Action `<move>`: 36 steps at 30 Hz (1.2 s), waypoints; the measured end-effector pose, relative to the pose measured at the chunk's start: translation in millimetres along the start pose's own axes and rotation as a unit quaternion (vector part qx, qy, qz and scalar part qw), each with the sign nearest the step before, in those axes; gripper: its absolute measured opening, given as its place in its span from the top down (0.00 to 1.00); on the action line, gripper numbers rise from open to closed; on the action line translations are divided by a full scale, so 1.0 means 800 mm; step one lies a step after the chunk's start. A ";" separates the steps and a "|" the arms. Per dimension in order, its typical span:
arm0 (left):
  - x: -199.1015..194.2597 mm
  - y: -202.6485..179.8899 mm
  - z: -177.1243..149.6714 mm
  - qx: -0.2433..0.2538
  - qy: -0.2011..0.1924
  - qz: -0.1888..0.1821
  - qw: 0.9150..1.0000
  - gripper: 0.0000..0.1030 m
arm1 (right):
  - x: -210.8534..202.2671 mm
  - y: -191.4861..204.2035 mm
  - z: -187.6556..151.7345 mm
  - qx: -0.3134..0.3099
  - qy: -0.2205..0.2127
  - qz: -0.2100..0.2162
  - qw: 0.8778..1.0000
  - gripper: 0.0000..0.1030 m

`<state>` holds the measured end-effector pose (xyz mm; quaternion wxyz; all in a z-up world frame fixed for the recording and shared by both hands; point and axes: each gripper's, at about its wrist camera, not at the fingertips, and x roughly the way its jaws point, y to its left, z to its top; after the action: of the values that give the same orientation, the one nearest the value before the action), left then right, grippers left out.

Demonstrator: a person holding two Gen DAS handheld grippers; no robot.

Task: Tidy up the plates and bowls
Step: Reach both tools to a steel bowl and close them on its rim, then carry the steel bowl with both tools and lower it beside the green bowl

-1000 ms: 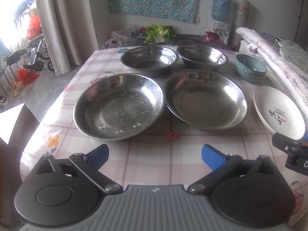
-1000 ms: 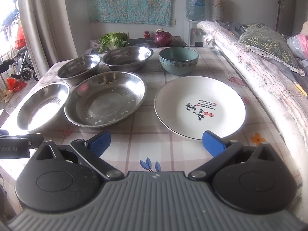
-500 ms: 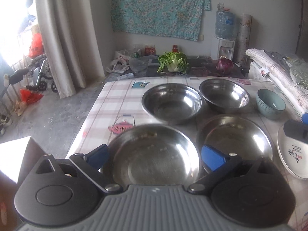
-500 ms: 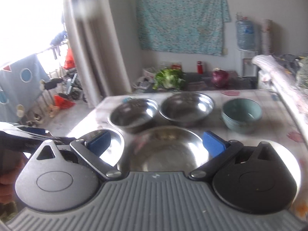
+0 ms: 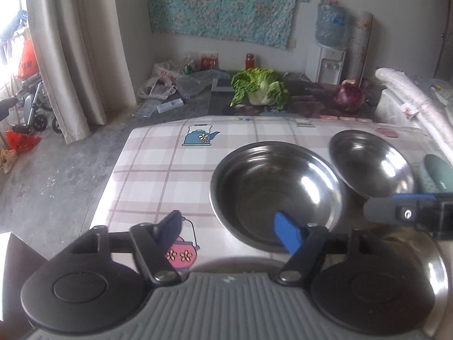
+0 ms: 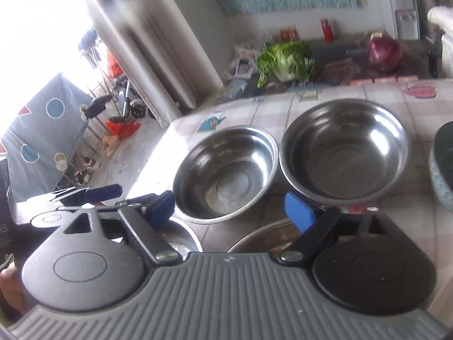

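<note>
Two deep steel bowls stand side by side at the far end of the checked table: the left one (image 5: 276, 187) (image 6: 226, 172) and the right one (image 5: 371, 164) (image 6: 344, 147). My left gripper (image 5: 229, 232) is open and empty, its right finger over the near rim of the left bowl. My right gripper (image 6: 229, 212) is open and empty, just short of both bowls; it also shows in the left wrist view (image 5: 407, 214). Two shallow steel basins lie under the grippers, mostly hidden (image 6: 263, 238) (image 5: 436, 266). A teal bowl (image 6: 443, 170) sits at the right edge.
The table's left edge (image 5: 113, 181) drops to the concrete floor. Beyond the far end, a dark counter holds a cabbage (image 5: 259, 89) and a red onion (image 5: 349, 97). A curtain (image 5: 82, 51) hangs at the left. Folded bedding (image 5: 410, 96) lies along the right.
Both grippers have moved forward over the table toward the two far steel bowls. The shallow basins and white plate have slid out of view beneath them. Both stay open.
</note>
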<state>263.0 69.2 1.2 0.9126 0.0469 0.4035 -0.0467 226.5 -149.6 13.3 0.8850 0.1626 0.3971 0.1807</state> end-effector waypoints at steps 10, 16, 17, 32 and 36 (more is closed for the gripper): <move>0.079 0.009 0.016 0.000 0.062 0.037 0.997 0.67 | 0.081 -0.026 0.005 0.010 0.054 -0.030 0.998 0.65; 0.080 0.028 0.016 -0.011 0.070 0.029 0.997 0.68 | 0.094 -0.032 0.012 0.012 0.060 -0.033 0.998 0.74; 0.081 0.031 0.017 -0.013 0.072 0.023 0.997 0.68 | 0.096 -0.034 0.015 0.013 0.061 -0.032 0.998 0.75; 0.117 0.050 0.031 -0.034 0.103 -0.010 0.994 0.78 | 0.127 -0.022 0.024 -0.019 0.056 -0.045 0.997 0.88; 0.116 0.048 0.034 -0.038 0.103 -0.001 0.994 0.81 | 0.129 -0.018 0.026 -0.021 0.055 -0.044 0.997 0.88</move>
<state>349.7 99.2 -47.2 0.8671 0.0167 0.4972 -0.0274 308.6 -118.9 -46.3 0.8721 0.1164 0.4480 0.1587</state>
